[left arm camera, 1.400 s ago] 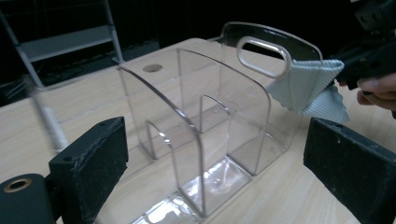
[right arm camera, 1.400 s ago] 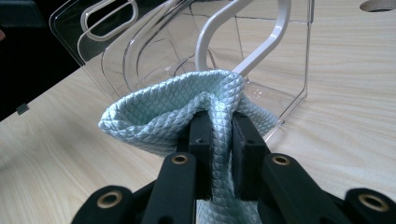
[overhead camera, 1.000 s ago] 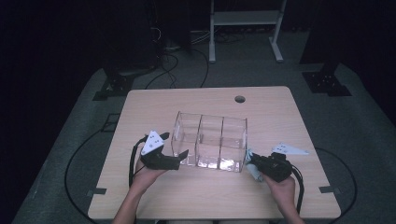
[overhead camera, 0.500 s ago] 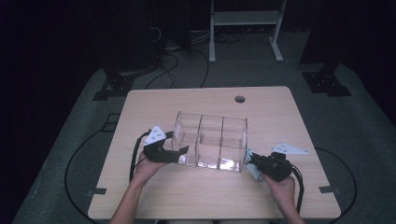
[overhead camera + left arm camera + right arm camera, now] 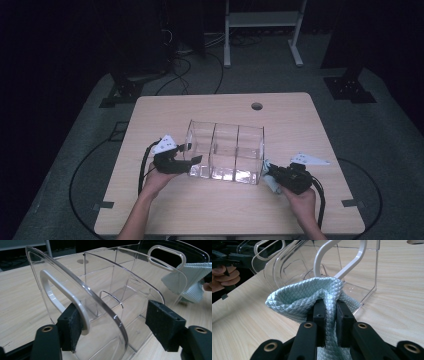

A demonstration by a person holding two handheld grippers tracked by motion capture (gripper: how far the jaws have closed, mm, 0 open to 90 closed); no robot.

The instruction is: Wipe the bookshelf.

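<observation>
A clear plastic organizer [image 5: 226,150] with three compartments stood near the middle of a wooden table [image 5: 165,112]; a person worked at it with a gripper in each hand. The left gripper [image 5: 117,327] straddled the organizer's left end wall, its jaws having just been closing; one pad touched the wall's white handle [image 5: 60,302] while the other stood apart inside, so the wall was not yet pinched. The right gripper [image 5: 329,320], jaws pressed together, pinched a pale green quilted cloth [image 5: 304,300]; the cloth sat right at the organizer's right end wall, by its handle, at the near right corner.
</observation>
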